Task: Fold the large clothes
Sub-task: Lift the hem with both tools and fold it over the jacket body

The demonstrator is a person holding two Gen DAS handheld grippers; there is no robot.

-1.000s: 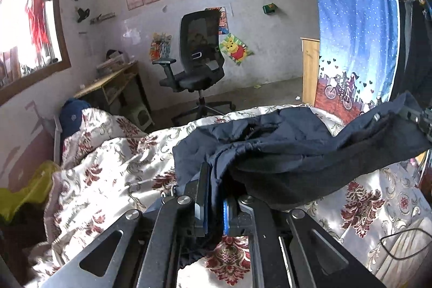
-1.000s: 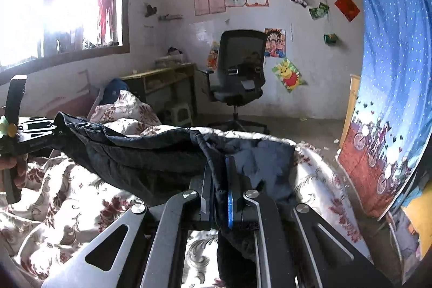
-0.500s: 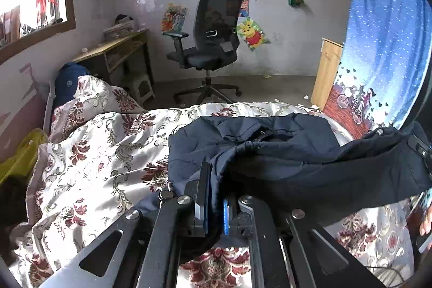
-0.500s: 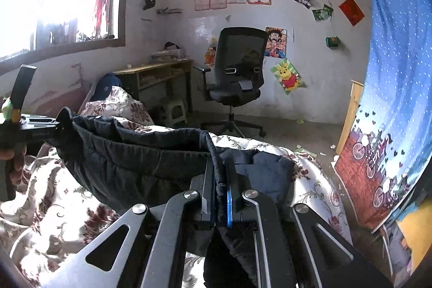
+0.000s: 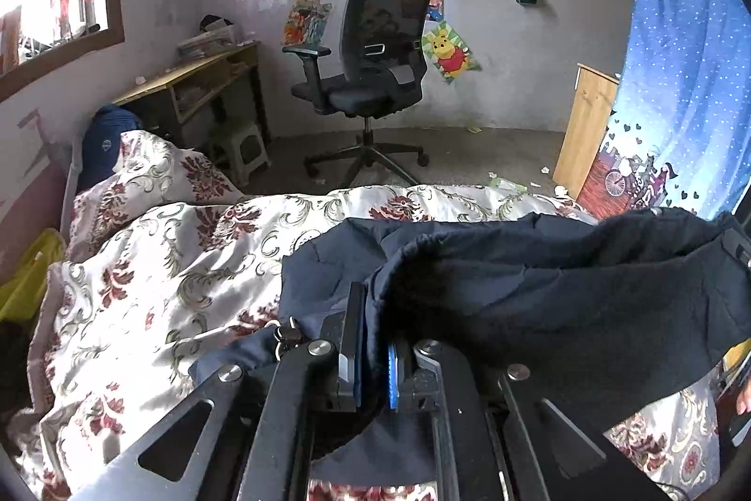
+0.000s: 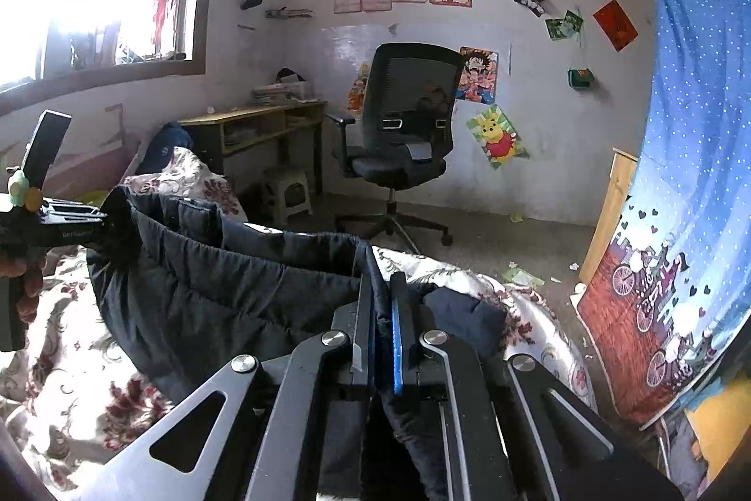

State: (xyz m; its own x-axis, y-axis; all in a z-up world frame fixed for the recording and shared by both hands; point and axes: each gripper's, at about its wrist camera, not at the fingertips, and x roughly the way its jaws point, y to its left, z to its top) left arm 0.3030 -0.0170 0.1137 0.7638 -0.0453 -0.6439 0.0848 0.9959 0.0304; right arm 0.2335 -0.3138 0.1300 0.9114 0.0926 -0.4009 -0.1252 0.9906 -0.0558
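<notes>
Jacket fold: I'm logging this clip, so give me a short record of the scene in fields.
garment: dark jacket, held stretched between both grippers
left gripper: shut on jacket edge
right gripper: shut on jacket edge
surface: bed with floral quilt
jacket position: partly lifted, far part lying on quilt
background: office chair, wooden desk, blue curtain

Your right gripper [image 6: 384,313] is clamped on the hem of the dark quilted jacket [image 6: 225,289], fabric pinched between its blue-edged pads. The jacket stretches leftward, lifted above the floral bedspread [image 6: 70,383], to your left gripper [image 6: 105,214], which grips its far edge; your left hand [image 6: 26,285] wraps the handle. Beyond stand a black office chair [image 6: 403,134], a wooden desk [image 6: 253,125] and a blue curtain [image 6: 690,134].
</notes>
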